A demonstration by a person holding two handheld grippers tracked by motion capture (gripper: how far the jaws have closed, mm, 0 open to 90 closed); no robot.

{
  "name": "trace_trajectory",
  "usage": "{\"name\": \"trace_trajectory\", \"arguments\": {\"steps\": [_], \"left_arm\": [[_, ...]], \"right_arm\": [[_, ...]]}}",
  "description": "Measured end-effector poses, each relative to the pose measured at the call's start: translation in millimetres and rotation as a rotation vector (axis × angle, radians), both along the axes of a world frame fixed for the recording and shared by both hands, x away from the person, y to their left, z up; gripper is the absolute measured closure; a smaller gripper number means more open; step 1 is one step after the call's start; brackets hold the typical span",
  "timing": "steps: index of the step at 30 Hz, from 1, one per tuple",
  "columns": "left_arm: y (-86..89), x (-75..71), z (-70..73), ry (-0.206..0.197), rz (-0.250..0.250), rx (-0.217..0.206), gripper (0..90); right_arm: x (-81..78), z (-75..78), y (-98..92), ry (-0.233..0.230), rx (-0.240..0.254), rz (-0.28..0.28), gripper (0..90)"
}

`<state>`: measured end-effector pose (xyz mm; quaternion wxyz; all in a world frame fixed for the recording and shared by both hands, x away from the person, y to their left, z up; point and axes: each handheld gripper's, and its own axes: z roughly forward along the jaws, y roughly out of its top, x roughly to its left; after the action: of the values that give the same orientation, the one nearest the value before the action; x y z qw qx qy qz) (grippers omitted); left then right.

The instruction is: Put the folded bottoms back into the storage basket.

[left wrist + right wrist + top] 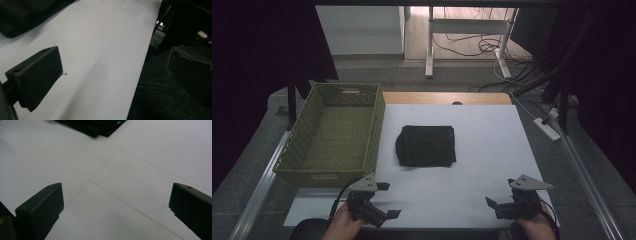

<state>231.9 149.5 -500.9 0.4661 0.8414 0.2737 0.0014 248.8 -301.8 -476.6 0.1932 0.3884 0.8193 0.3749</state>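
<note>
Both grippers, left and right, gape empty at the table's near edge; the dark cloth's folds blur, mid-table beside the basket.

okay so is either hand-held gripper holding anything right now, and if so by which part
Nothing is held. The left hand-held gripper and right hand-held gripper are both open over the white table; the folded black cloth lies untouched.

A lab-like room; black curtains, loose floor cables, a white-topped table.
</note>
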Motion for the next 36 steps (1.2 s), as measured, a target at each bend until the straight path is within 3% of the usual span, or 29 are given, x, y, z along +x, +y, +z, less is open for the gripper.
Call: {"name": "trace_trajectory", "arguments": {"steps": [5, 10, 20, 24, 28, 33, 36], "left_arm": [[-10.6, 7.4, 2.2, 0.005, 0.003, 0.015, 0.0], [-23.6, 20.4, 0.1, -0.001, 0.035, 0.063, 0.0], [-41.8, 43.2, -3.9, 0.022, 0.072, 0.083, 0.0], [-49.1, 55.1, -3.9, 0.026, 0.121, 0.111, 0.0], [-52.5, 65.3, -3.5, 0.038, 0.147, 0.095, 0.0], [-58.1, 74.0, -3.2, 0.021, 0.167, 0.114, 0.0], [-61.5, 81.2, -3.1, 0.008, 0.194, 0.145, 0.0]], "right_arm": [[-0.1, 0.0, 0.2, 0.000, -0.002, 0.004, 0.2], [-0.2, -0.2, 0.8, 0.000, -0.006, 0.009, 0.2], [-0.4, -0.2, 1.3, -0.001, -0.012, 0.014, 0.2], [-0.5, -0.3, 1.7, 0.000, -0.013, 0.017, 0.2], [-0.5, -0.3, 1.9, 0.000, -0.016, 0.021, 0.2], [-0.6, -0.4, 2.2, 0.000, -0.018, 0.023, 0.2], [-0.7, -0.5, 2.4, 0.000, -0.018, 0.025, 0.2]]}}
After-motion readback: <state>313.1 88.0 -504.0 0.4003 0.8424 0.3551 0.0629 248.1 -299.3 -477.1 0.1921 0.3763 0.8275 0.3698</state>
